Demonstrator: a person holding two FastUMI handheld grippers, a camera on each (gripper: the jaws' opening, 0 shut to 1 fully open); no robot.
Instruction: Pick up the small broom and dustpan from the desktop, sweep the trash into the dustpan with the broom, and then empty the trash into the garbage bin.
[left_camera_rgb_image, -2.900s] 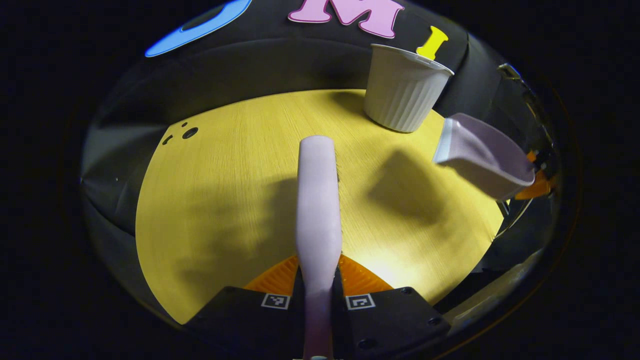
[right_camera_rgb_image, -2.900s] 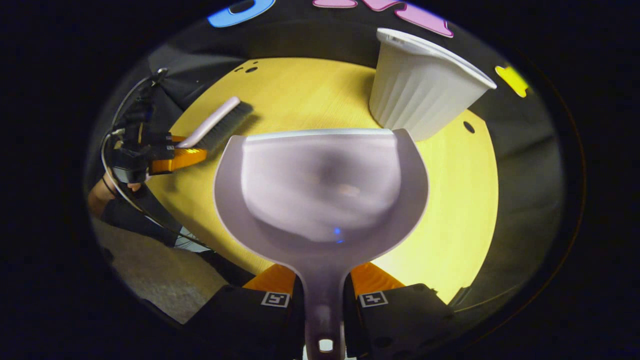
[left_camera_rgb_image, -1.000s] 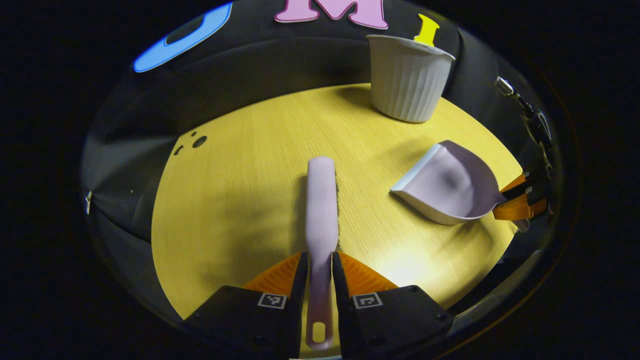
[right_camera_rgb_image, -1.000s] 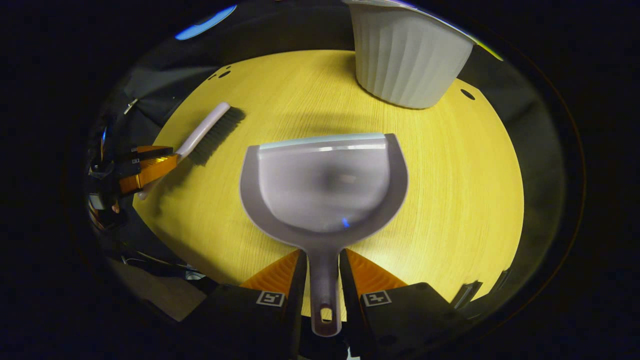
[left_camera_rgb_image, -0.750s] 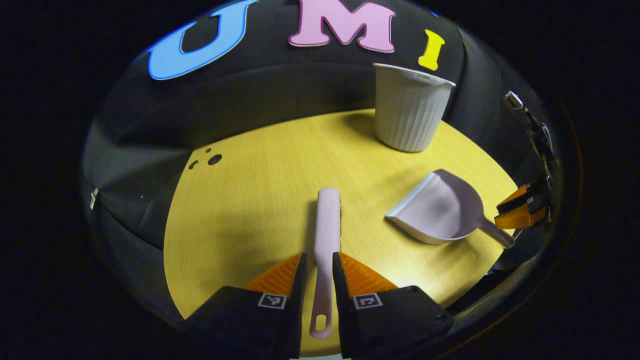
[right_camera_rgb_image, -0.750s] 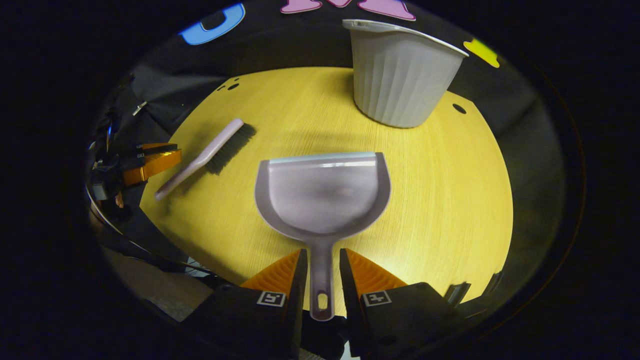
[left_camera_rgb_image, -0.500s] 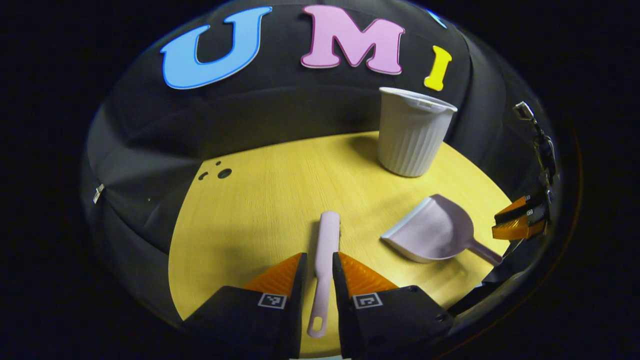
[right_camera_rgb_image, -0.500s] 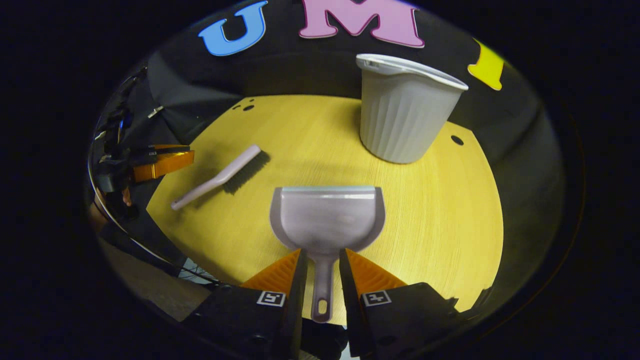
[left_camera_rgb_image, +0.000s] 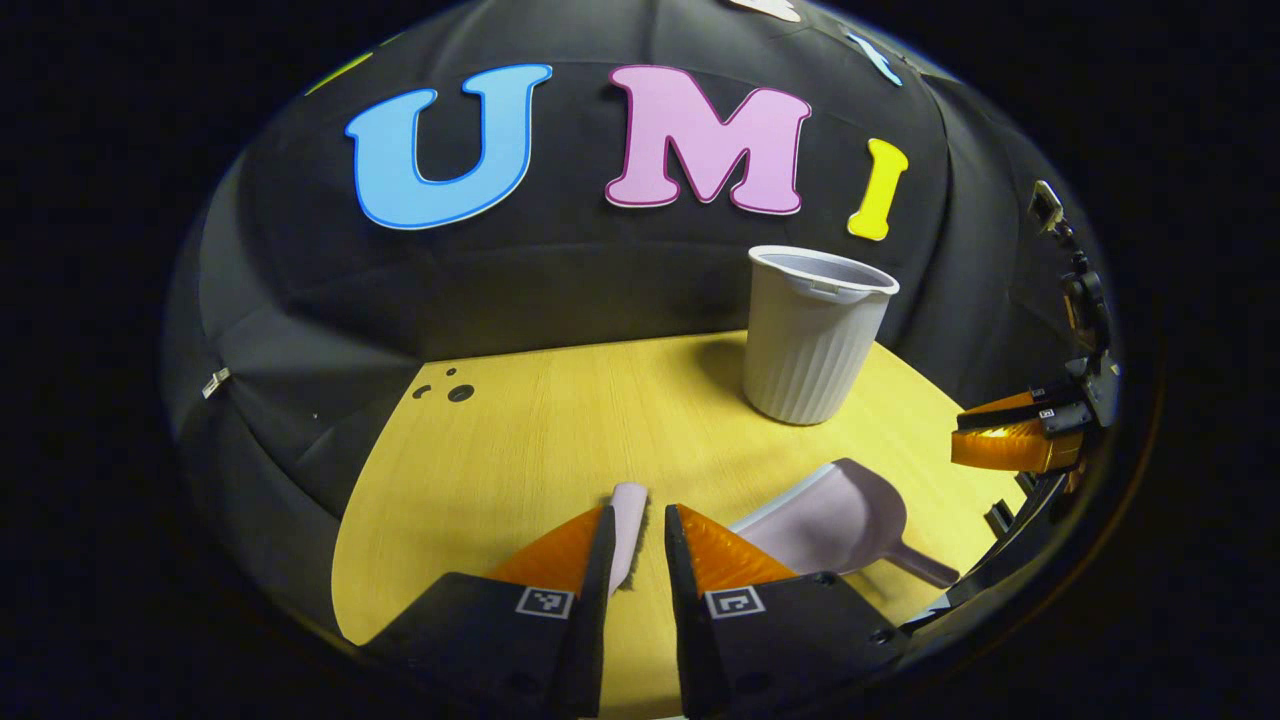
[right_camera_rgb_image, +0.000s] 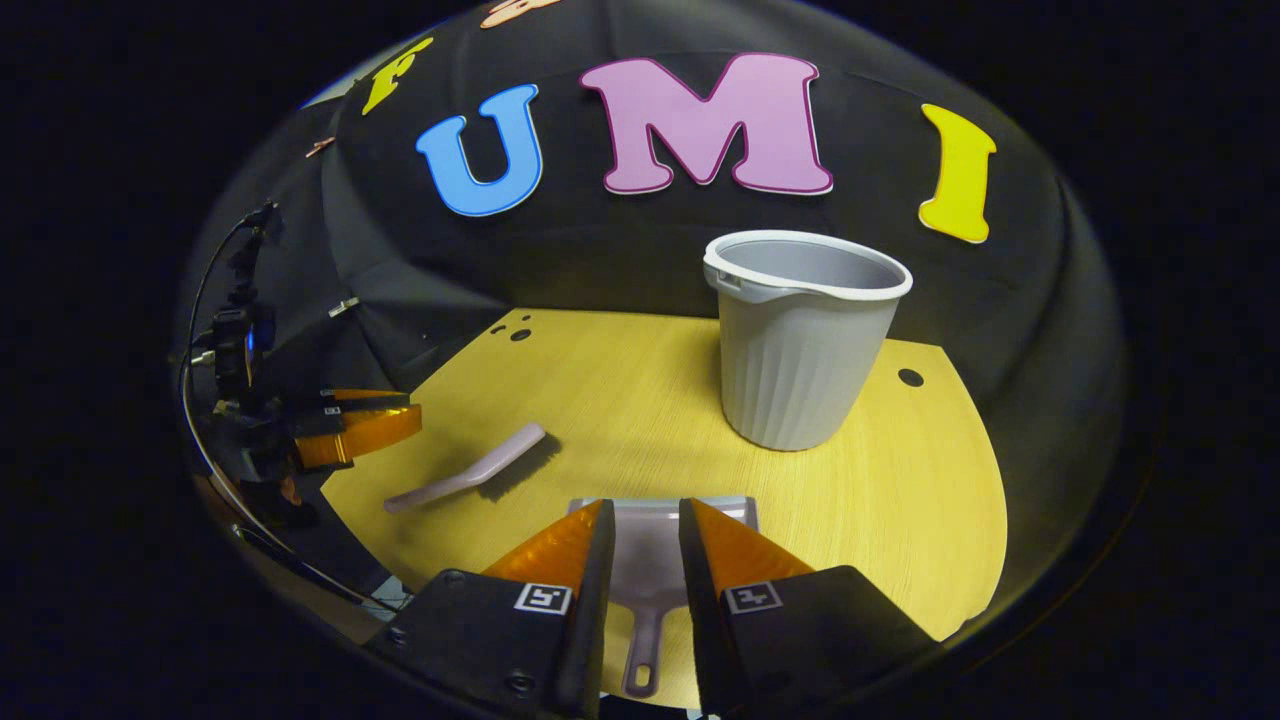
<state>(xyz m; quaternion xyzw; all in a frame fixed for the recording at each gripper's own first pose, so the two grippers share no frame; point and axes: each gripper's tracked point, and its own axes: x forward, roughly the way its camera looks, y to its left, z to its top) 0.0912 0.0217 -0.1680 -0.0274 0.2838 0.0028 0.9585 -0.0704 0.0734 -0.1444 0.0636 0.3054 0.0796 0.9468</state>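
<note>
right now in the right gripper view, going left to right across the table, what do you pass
left gripper → broom → dustpan, lying between the right gripper's own fingers → bin

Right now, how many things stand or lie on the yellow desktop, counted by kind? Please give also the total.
Small broom: 1
Dustpan: 1
Garbage bin: 1
Total: 3, all resting on the desktop.
</note>
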